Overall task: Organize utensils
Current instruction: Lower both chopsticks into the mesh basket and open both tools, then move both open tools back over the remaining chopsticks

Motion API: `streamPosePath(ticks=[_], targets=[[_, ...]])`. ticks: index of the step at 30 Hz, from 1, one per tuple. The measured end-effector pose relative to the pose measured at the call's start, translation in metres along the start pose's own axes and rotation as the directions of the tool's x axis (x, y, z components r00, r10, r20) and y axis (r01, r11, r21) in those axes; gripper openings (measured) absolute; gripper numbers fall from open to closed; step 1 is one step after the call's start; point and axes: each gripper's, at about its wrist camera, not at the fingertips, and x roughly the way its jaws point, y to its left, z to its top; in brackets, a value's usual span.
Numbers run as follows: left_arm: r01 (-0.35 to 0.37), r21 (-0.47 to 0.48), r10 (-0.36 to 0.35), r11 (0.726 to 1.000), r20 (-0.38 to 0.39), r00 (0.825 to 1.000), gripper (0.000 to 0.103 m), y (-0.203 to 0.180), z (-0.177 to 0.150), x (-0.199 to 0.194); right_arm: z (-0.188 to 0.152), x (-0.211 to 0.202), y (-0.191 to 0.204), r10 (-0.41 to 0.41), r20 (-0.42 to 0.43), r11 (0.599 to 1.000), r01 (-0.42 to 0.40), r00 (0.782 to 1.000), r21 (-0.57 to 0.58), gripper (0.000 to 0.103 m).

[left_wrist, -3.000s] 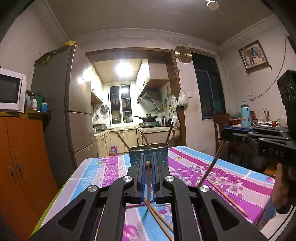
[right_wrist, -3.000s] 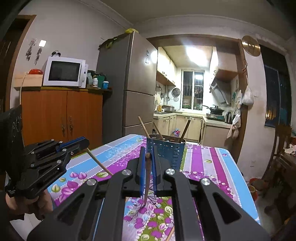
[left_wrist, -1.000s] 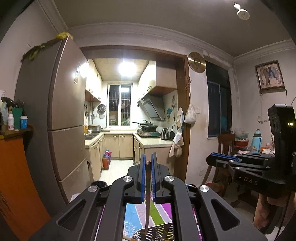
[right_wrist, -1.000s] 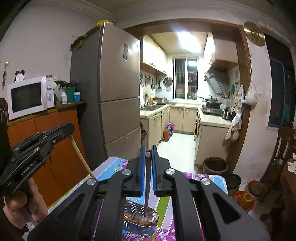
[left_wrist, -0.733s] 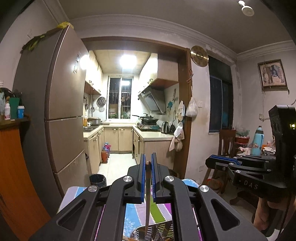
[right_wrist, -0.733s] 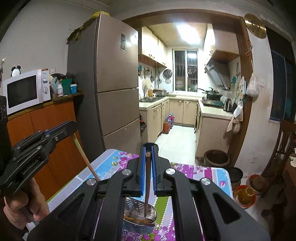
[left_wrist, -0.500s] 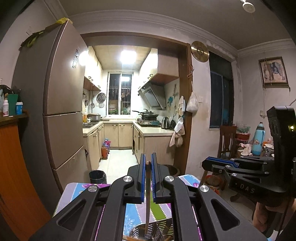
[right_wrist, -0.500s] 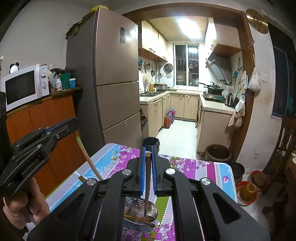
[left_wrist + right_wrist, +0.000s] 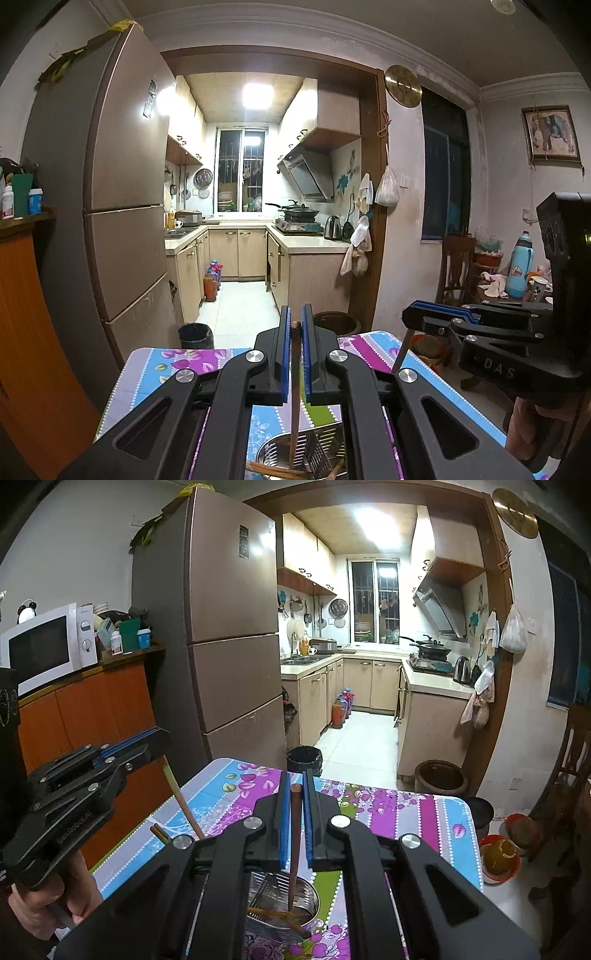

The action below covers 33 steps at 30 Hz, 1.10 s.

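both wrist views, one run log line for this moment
left gripper: shut on chopstick | right gripper: shut on dark chopstick | both tips above metal holder | floral table

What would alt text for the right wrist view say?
The right gripper holds a chopstick upright, tip down in a metal holder on a floral table. The left gripper, holding another chopstick, is at left; a kitchen lies beyond.
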Motion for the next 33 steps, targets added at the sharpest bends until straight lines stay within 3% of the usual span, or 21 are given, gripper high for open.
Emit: streamPosePath(ticks=[9,10,11,13,17,27,33], targets=[[-0.003,0.000,0.003,1.000,-0.031,1.000,0.009,0.000,-0.001,0.009,-0.003,0.004,-0.002,0.023,-0.018,1.000,-0.023,1.000,0.013,0.009],[-0.011,-0.002,0.011,1.000,-0.033,0.999,0.021,0.001,-0.001,0.009,-0.004,0.003,-0.002,0.023,-0.015,1.000,-0.023,1.000,0.014,0.025],[-0.014,-0.004,0.014,1.000,-0.030,0.999,0.040,0.002,-0.001,0.009,-0.005,0.002,-0.004,0.023,-0.004,1.000,-0.023,1.000,0.019,0.049],[-0.025,-0.004,0.025,1.000,-0.017,1.000,0.054,0.005,-0.002,0.006,-0.005,-0.002,-0.009,0.026,0.013,0.999,-0.027,1.000,0.031,0.060],[-0.044,-0.009,0.044,0.999,-0.006,0.999,0.059,0.009,-0.002,0.003,-0.005,-0.005,-0.013,0.011,0.025,0.999,-0.012,1.000,0.044,0.060],[-0.053,-0.008,0.053,0.999,0.003,0.999,0.060,0.011,-0.003,-0.004,-0.004,-0.009,-0.010,0.005,0.038,0.999,-0.007,0.999,0.043,0.060],[-0.078,0.018,0.077,0.997,0.050,0.996,0.072,0.005,-0.004,-0.037,-0.003,-0.039,-0.004,-0.012,0.070,1.000,0.010,0.997,0.020,0.066]])
